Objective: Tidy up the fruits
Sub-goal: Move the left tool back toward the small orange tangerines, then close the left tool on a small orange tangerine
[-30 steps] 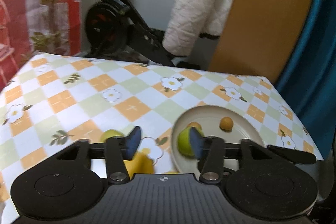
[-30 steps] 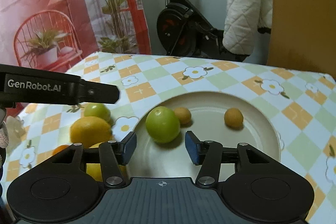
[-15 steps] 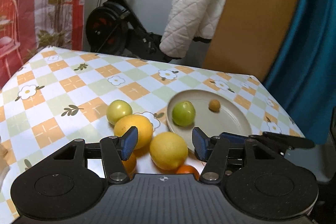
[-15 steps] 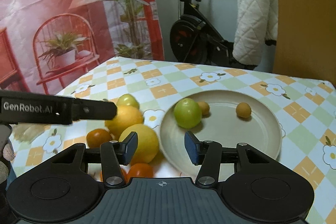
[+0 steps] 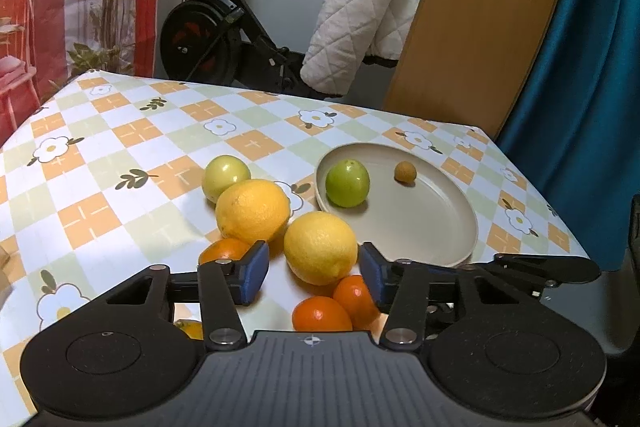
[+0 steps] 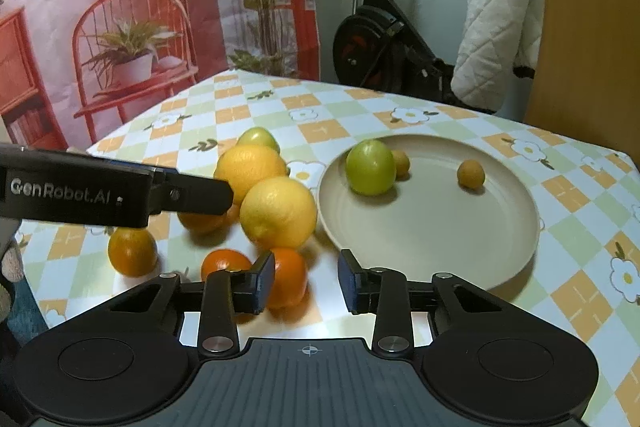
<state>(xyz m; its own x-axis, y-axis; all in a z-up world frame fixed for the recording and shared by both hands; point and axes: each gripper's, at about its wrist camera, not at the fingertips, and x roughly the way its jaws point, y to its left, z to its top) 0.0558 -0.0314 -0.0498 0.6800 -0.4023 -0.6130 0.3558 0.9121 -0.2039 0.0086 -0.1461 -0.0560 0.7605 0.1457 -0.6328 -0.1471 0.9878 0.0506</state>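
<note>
A beige plate (image 5: 432, 227) (image 6: 440, 227) holds a green fruit (image 5: 347, 183) (image 6: 370, 167) and two small brown fruits (image 6: 471, 174). Left of the plate lie two yellow lemons (image 5: 320, 247) (image 6: 278, 211), a pale green fruit (image 5: 225, 175) and several small oranges (image 5: 322, 315) (image 6: 286, 277). My left gripper (image 5: 314, 277) is open and empty, its jaws on either side of the near lemon, above the table. My right gripper (image 6: 306, 281) is open and empty, near the plate's front edge. The left gripper's arm (image 6: 100, 193) crosses the right wrist view.
The table carries a checked flower-print cloth (image 5: 120, 147). Behind it stand an exercise bike (image 5: 216, 27) with a white quilted cover (image 5: 360, 19), a wooden panel (image 5: 480, 19) and a blue curtain (image 5: 592, 67). A printed backdrop (image 6: 120, 7) hangs at the left.
Both grippers have drawn back and up from the plate, so more fruit shows in front of them. The fruits have not moved. Both stay open.
</note>
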